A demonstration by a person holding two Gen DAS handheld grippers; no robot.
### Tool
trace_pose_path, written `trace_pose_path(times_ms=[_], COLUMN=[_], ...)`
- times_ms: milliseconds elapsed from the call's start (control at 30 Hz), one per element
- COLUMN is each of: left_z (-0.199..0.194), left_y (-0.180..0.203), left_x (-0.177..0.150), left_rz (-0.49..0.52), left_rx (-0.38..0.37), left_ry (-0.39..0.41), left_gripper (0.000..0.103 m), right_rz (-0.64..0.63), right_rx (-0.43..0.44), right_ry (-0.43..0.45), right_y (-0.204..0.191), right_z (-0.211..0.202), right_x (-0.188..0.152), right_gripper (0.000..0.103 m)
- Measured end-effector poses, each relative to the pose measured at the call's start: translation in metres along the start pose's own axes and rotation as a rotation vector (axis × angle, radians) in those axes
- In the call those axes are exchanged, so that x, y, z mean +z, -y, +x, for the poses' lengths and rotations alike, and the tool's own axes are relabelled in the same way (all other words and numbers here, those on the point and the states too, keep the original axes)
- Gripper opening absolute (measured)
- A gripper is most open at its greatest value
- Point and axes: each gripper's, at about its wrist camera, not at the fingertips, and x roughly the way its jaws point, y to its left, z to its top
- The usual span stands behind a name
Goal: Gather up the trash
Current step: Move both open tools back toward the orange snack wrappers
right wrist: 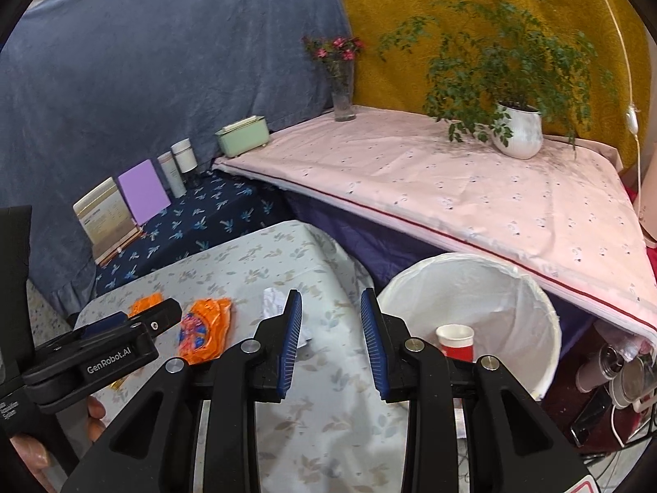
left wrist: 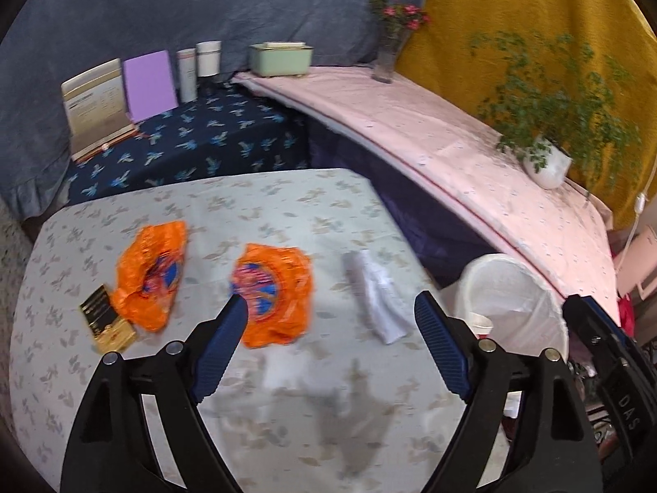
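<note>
On the floral tablecloth lie two crumpled orange wrappers, one at the left (left wrist: 150,273) and one in the middle (left wrist: 273,293), a gold-and-black packet (left wrist: 106,320) and a crumpled white paper (left wrist: 377,293). My left gripper (left wrist: 330,314) is open and empty, hovering above the table between the middle wrapper and the white paper. My right gripper (right wrist: 331,308) is open and empty, above the table's right edge beside the white-lined bin (right wrist: 513,287). A red-and-white paper cup (right wrist: 455,341) lies inside the bin. The middle wrapper (right wrist: 205,328) and the white paper (right wrist: 274,302) also show in the right wrist view.
A pink-covered shelf (left wrist: 451,143) runs behind the bin, with a potted plant (left wrist: 548,160), a flower vase (left wrist: 388,57) and a green box (left wrist: 281,57). A dark blue surface (left wrist: 205,139) holds books and cups. Bottles and clutter (right wrist: 616,369) sit on the floor at right.
</note>
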Motion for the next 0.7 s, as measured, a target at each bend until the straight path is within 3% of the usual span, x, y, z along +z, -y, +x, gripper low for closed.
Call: trace_pose_path(times_ms=[267, 700], left_z=[0.006, 0.025], left_y=[-0.064, -0.131], left_x=[-0.011, -0.014], left_rz=[-0.064, -0.058], left_rx=[0.083, 0.167], left_ry=[-0.016, -0.047], left_gripper=[0.079, 0.079], right_rz=[-0.038, -0.076], right_rx=[0.061, 0.131], right_ry=[-0.062, -0.188], right_y=[-0.04, -0.095], right_z=[0.021, 0.072], right_x=[-0.017, -0.043], right_gripper=[0.03, 0.031])
